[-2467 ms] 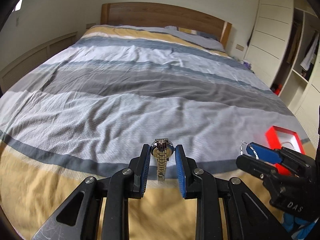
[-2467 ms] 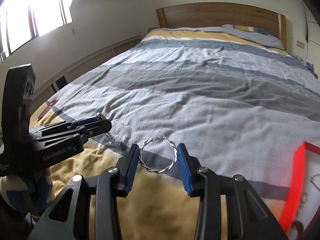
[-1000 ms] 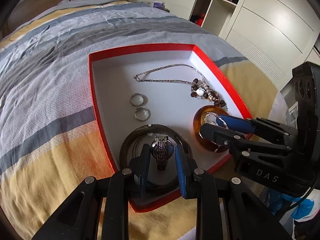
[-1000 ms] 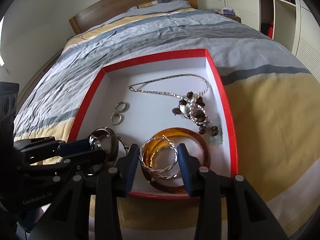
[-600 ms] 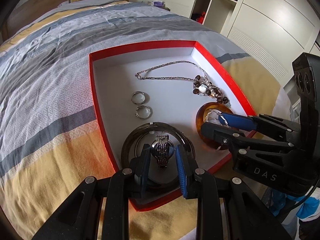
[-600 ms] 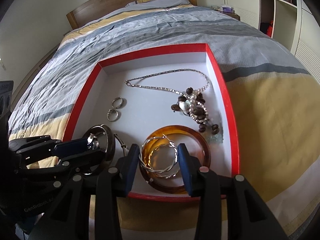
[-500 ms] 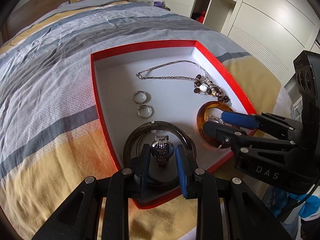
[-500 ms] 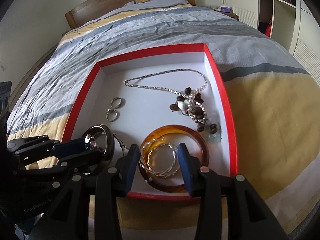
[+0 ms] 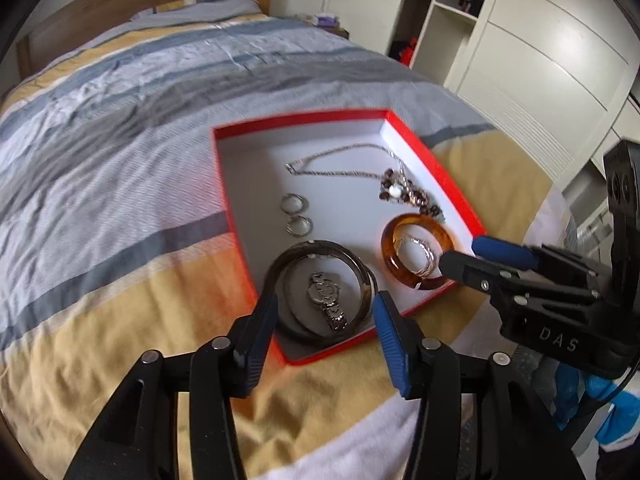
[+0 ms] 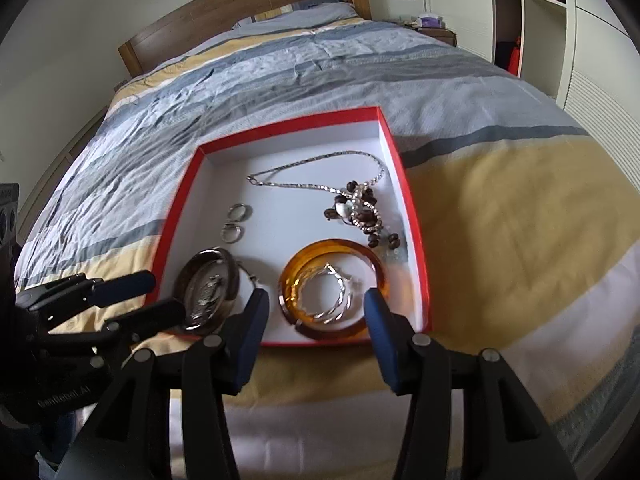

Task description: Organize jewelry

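- Seemingly most of the sorting is done: the red box (image 10: 416,216) on the bed (image 10: 520,208) holds every piece that either view shows.
- By the box's clock in the right wrist view, the chain necklace (image 10: 316,172) with dark beads lies at twelve to two, and two small rings (image 10: 236,222) sit at about ten.
- The watch (image 9: 326,300) lies flat inside the dark bangle (image 9: 320,292) at seven o'clock, clear of the left tool (image 9: 325,322), whose jaws are opening with nothing between the pads.
- The twisted silver hoop (image 10: 332,294) rests inside the amber bangle (image 10: 332,290) at five o'clock; the right tool (image 10: 314,330) hangs over the near rim, its jaws also opening and empty.
- Both tools are thus released, their loads apparently delivered.
- No loose jewelry shows on the bedcover, though motion blur and the tool bodies hide the near edge, so a stray piece there cannot be ruled out.
- What is left, as a judgement: drawing both tools back, and perhaps fitting a lid, though none is in view.
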Motion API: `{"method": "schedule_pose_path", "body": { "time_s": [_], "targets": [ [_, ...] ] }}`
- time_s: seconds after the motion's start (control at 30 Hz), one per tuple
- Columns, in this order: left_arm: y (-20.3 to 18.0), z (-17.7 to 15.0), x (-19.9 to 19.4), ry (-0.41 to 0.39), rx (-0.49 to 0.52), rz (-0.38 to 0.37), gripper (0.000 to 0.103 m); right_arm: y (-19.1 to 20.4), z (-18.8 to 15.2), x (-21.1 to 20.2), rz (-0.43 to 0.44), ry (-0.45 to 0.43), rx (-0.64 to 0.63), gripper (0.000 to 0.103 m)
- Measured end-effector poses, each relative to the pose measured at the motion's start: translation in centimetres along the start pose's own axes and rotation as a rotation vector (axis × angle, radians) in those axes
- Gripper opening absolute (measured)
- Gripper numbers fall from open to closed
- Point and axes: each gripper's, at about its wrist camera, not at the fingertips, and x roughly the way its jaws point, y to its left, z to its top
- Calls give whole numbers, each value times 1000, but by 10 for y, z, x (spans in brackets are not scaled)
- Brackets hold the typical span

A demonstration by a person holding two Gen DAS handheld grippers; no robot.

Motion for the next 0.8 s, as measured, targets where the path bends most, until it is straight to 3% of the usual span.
{"method": "schedule_pose_path", "body": {
  "time_s": [0.37, 0.6, 0.8],
  "targets": [
    [16, -28, -99, -121, -100, 191, 83, 58, -27, -55, 32, -36, -57, 54],
    [25, -62, -158, -183, -152, 289, 96, 88, -47, -86, 45, -59, -89, 66],
    [37, -90, -207, -250, -203, 360, 102, 114, -58, -114, 53, -96, -136, 69]
  ]
}}
